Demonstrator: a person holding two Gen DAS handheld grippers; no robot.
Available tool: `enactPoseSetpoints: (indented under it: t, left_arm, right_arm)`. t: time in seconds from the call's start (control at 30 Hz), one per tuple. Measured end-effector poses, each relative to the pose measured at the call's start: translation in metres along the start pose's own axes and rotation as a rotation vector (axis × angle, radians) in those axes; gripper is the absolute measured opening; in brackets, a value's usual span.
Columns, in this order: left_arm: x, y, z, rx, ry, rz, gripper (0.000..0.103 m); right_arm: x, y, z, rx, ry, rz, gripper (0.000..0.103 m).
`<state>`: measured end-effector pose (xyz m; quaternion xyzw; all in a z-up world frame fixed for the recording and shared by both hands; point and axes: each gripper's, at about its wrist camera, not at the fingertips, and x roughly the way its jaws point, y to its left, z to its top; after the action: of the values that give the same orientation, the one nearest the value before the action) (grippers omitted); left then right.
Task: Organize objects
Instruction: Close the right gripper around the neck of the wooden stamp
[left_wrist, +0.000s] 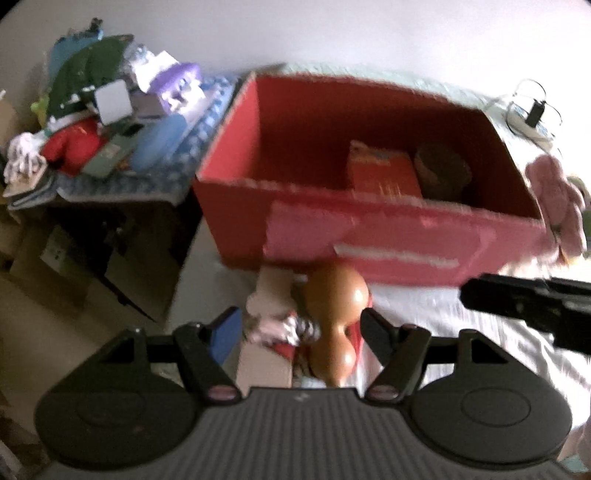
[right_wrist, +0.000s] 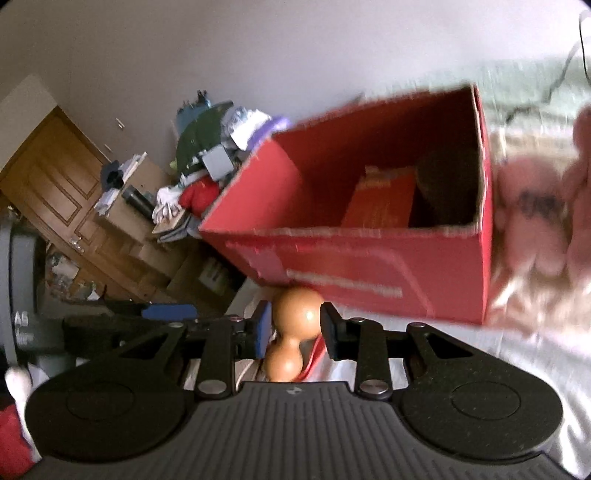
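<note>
Left: brown panelled wooden door, plain pale wall behind. Next to it a low worktop under a blue patterned cloth, piled with soft toys and clutter, too blurred to count. Cardboard boxes on the floor below it.

Centre: white bed sheet carrying one open red cardboard box. Two things inside: one orange-red flat packet, one dark round pot just beside it.

In front of the box, one glossy orange-brown gourd-shaped wooden piece. Both tools sit around it: left tool jaws wide, pads not clearly touching, can't tell if gripping. Right tool jaws narrower, straddling the gourd's upper bulb, contact not clear either.

Right: one pink plush toy against the box's end wall
</note>
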<state>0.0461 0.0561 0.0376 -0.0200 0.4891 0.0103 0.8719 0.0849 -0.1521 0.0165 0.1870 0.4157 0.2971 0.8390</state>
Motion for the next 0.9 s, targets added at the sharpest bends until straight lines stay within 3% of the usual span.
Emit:
enactPoseSetpoints:
  t: [0.37, 0.9]
  left_arm:
    - [0.038, 0.002, -0.029, -0.019, 0.084, -0.108, 0.061]
    - [0.071, 0.007, -0.016, 0.015, 0.147, -0.267, 0.059]
  right_arm:
    - [0.040, -0.016, -0.016, 0.143, 0.142, 0.058, 0.034]
    - [0.087, -0.024, -0.017, 0.229, 0.251, 0.058, 0.039]
